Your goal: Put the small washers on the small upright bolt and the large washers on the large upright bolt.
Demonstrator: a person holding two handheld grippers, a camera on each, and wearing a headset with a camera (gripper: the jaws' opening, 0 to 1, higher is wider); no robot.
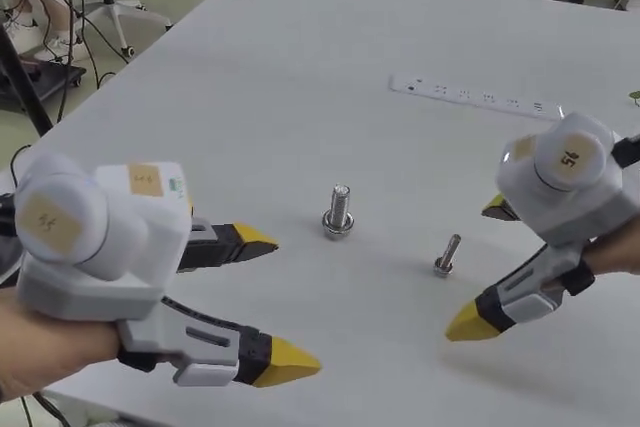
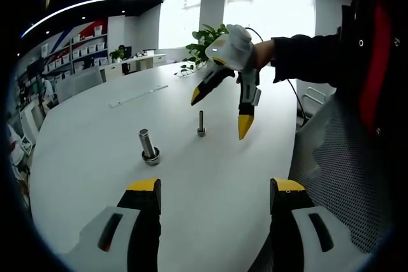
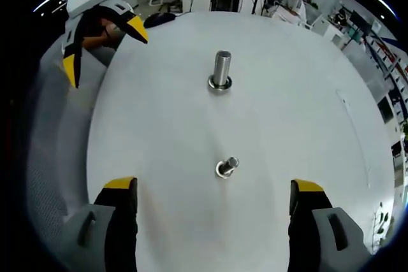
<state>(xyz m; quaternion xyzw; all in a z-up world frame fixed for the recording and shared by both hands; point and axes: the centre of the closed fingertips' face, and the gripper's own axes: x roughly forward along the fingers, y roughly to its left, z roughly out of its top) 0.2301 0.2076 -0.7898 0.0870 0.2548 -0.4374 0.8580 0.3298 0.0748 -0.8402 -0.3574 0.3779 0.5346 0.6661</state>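
Left gripper: I am watching it (image 1: 280, 302) hovering above the desk (image 1: 300, 77) at 8 o'clock in the head view, pointing in toward the bolts.
Left fingers: they (image 2: 145, 189) are standing wide apart and gripping nothing; in the left gripper view bare desk is showing between them.
Right gripper: it (image 1: 480, 267) is hanging at 4 o'clock in the head view, its yellow tips angling down and in toward the small bolt.
Right fingers: they (image 3: 120, 186) are spread wide and carrying nothing; in the right gripper view the small bolt is sitting between them, just ahead of the tips.
Large bolt: it (image 1: 339, 209) is standing upright near the middle of the desk, well apart from both grippers.
Small bolt: it (image 1: 447, 255) is standing at 4 o'clock from the large bolt, near it but not touching, and close to the right gripper.
Washers: I am making out what look like washers (image 1: 338, 227) ringing the foot of the large bolt; I cannot tell how many.
Power strip: a white one (image 1: 475, 95) is lying flat at 1 o'clock from the large bolt, well apart from it.
Background: a leafy plant (image 2: 204, 46) is showing beyond the desk's far edge in the left gripper view.
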